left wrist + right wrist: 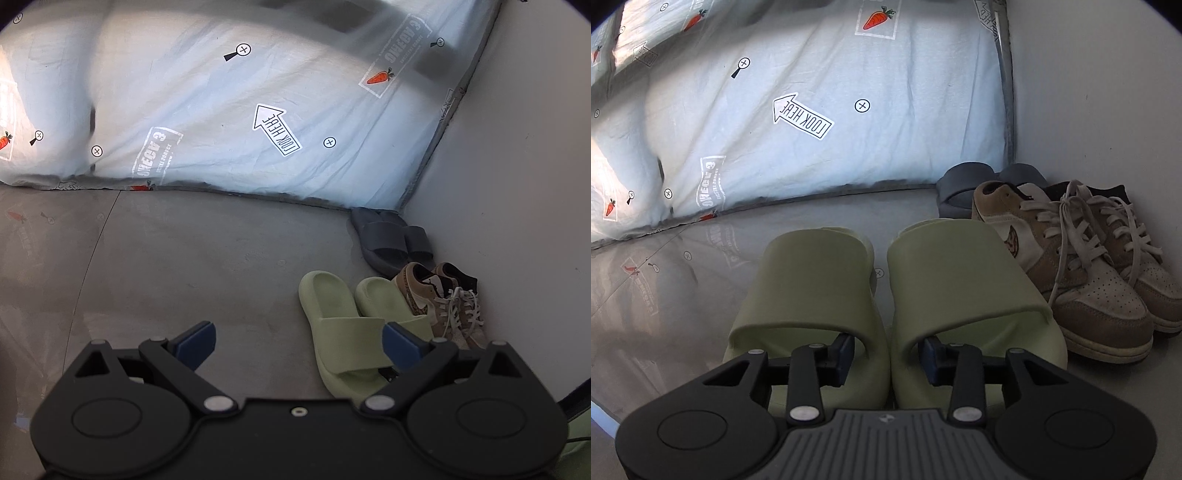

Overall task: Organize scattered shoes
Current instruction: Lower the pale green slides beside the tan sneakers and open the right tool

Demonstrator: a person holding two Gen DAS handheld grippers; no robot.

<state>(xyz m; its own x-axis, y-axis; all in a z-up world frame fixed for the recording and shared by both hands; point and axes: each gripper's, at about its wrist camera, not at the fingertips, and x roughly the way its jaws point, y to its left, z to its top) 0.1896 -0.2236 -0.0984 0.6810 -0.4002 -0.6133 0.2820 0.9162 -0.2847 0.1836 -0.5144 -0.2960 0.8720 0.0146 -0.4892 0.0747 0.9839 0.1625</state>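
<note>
Two pale green slides (886, 295) lie side by side on the grey floor (683, 277), toes towards you, just left of a pair of tan sneakers (1089, 266) with loose pale laces. Behind those sit two dark grey slides (391, 240), tucked into the corner where the bed's printed sheet (221, 110) meets the white wall (517, 166). From your right wrist view the sneakers hide most of the grey pair, and the green slides' heels are lost behind their straps. Your right gripper (886, 356) has one blue pad reaching under each green strap, the inner edges of both slides between the fingers; the jaws stand partly apart, and you cannot tell whether the pads press on the foam. Your left gripper (299, 341) hovers over bare floor, jaws wide apart and holding nothing; its right finger (402, 343) overlaps the nearer green slide in the view, and contact there is hard to make out.
</note>
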